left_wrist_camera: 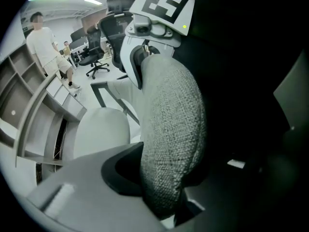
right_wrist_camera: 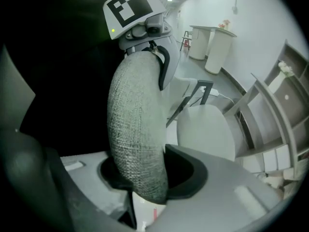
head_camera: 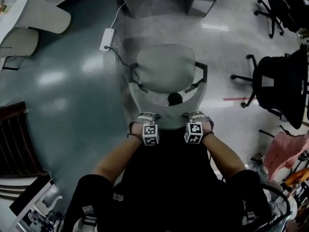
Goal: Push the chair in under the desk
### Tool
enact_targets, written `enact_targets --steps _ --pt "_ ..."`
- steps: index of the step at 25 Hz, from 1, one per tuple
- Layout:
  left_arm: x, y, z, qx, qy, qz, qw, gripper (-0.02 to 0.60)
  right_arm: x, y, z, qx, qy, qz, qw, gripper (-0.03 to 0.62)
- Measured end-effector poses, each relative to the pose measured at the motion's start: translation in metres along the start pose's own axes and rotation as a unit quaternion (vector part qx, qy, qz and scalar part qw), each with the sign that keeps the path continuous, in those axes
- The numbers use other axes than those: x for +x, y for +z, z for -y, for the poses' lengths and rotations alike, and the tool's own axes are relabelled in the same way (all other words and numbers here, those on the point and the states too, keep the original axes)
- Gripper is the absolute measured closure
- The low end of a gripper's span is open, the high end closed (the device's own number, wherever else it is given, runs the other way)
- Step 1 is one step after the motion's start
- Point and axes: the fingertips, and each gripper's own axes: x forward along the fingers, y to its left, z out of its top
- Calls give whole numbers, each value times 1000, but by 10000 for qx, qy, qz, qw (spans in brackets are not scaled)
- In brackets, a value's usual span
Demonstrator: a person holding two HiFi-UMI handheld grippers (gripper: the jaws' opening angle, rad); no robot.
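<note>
Grasp looks done, push not finished. My left claw (head_camera: 147, 116) and right claw (head_camera: 195, 115) each pinch the top of the backrest (left_wrist_camera: 171, 129), which is coarse grey woven fabric over a rounded padded edge. The chair (head_camera: 166, 69) stands just short of the desk (head_camera: 157, 1), its smooth pale seat facing it, with dark armrests. Next I'd push straight forward, both claws even.
</note>
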Motion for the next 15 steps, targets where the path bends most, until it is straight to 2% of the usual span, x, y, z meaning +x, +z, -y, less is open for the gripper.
enact_targets --steps 7,15 --pt "6 -13 -30 -50 48 5 10000 424 7 4 33 105 -211 34 9997 453" --pt "2 -13 -83 -211 78 5 9997 423 2 0 87 98 -209 5 9997 451"
